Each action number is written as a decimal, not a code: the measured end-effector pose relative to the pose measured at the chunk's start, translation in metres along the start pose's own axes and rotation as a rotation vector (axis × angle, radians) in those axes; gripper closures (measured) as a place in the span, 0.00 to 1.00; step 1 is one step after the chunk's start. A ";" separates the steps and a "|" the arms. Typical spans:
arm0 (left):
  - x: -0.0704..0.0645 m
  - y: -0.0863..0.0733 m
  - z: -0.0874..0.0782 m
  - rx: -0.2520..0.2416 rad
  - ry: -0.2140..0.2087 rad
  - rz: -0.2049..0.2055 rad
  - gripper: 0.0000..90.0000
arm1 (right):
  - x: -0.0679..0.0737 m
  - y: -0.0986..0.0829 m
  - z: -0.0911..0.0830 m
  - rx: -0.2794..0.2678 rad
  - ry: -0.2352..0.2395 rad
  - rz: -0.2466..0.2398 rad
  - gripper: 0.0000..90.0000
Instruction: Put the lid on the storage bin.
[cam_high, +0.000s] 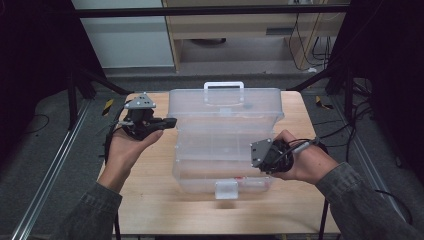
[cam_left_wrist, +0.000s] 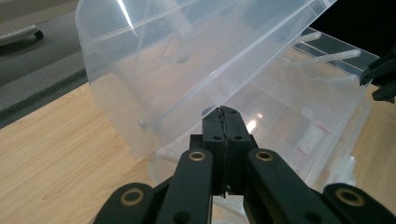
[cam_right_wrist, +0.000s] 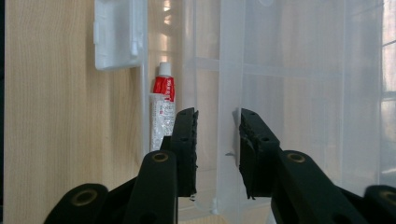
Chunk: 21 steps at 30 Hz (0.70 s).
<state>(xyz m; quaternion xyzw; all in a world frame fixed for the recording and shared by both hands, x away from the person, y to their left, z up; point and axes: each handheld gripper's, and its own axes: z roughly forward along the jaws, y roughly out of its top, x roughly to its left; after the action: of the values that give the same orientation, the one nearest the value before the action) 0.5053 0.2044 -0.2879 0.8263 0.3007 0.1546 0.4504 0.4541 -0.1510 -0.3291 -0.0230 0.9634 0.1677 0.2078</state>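
Lab or test workshop, not home. Small wooden counter (cam_high: 150, 210) stands alone on grey carpet floor (cam_high: 45, 150). Black metal frame struts (cam_high: 95, 80) and floor rails (cam_high: 55, 165) flank it, dark curtains at both sides. Loose cables (cam_high: 310, 50) trail under bare plywood furniture (cam_high: 240, 25) behind. Yellow-black hazard tape (cam_high: 107, 106) marks floor.

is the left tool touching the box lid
Touching: in the left gripper view the left tool is shut on the edge of the clear box lid.
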 end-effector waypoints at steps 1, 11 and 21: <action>-0.001 -0.001 0.000 0.002 -0.003 0.000 1.00 | 0.001 0.000 0.000 -0.001 -0.002 0.005 0.75; -0.011 -0.017 -0.005 0.009 -0.028 0.004 1.00 | 0.009 -0.002 0.002 -0.014 -0.018 0.008 0.70; -0.017 -0.024 -0.004 0.020 -0.048 0.018 1.00 | 0.018 -0.009 -0.009 -0.072 -0.080 0.064 0.55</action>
<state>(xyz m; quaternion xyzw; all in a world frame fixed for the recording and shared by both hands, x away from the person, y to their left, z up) 0.4813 0.2059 -0.3056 0.8369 0.2841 0.1355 0.4478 0.4356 -0.1623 -0.3316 0.0069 0.9480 0.2094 0.2396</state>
